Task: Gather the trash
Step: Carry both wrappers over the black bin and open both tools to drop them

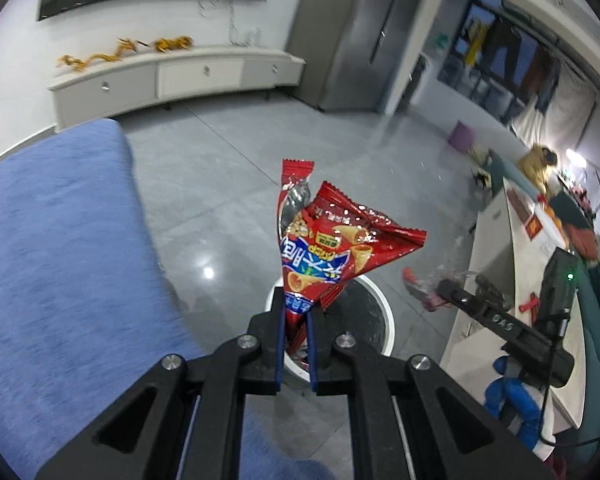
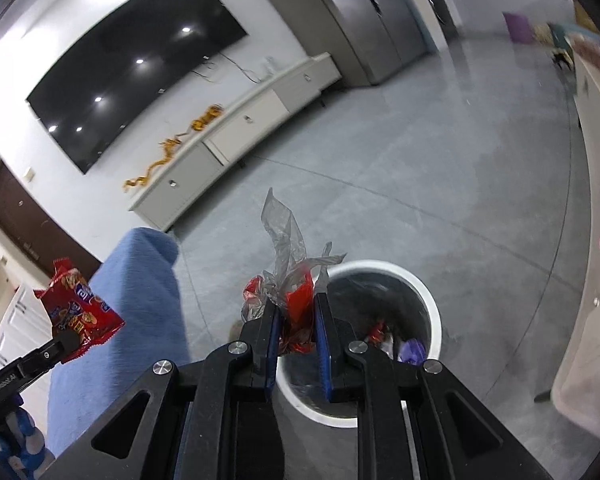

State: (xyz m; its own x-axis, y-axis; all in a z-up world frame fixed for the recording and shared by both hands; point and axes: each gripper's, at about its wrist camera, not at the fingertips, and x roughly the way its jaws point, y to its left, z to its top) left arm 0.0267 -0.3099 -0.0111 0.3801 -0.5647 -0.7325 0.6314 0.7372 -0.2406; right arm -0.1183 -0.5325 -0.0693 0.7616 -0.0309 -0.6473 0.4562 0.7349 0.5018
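My left gripper [image 1: 296,304] is shut on a red snack bag [image 1: 328,244], held upright above a round white-rimmed trash bin [image 1: 384,312]. My right gripper [image 2: 296,312] is shut on a crumpled red and clear plastic wrapper [image 2: 288,280], held over the near left rim of the same bin [image 2: 428,300]. The bin holds several scraps of trash [image 2: 392,342]. The right gripper with its wrapper also shows in the left wrist view [image 1: 432,294]. The left gripper with the snack bag also shows in the right wrist view [image 2: 76,312].
A blue sofa [image 1: 60,248] stands left of the bin. A white table [image 1: 500,272] with clutter is on the right. A white TV cabinet [image 1: 172,76] and a wall television [image 2: 132,64] are at the far wall. Grey tile floor [image 1: 228,168] lies between.
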